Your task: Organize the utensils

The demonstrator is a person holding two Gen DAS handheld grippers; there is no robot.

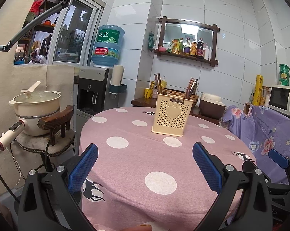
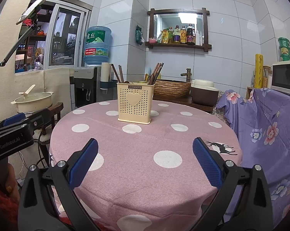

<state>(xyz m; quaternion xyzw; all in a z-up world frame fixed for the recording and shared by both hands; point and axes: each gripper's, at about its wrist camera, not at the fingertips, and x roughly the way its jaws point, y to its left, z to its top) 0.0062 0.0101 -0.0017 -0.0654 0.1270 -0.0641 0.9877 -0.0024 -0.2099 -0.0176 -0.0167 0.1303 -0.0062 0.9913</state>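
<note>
Left wrist view: left gripper (image 1: 145,152) and right gripper (image 2: 145,148) both spread wide (nothing held); utensil holder (image 1: 171,114) upright on table (image 1: 137,165).

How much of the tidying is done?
It looks nearly done: chopsticks and other utensils already stand in the cream holder. Both tools, left and right, are open and hold nothing. No loose utensils show on the pink tablecloth.

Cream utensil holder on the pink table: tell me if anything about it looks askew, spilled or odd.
Nothing stands out. The cream perforated plastic holder stands upright on the pink polka-dot tablecloth, brown wooden chopsticks leaning inside. Nothing lies loose on the cloth. Left gripper and right gripper are open, empty.
</note>
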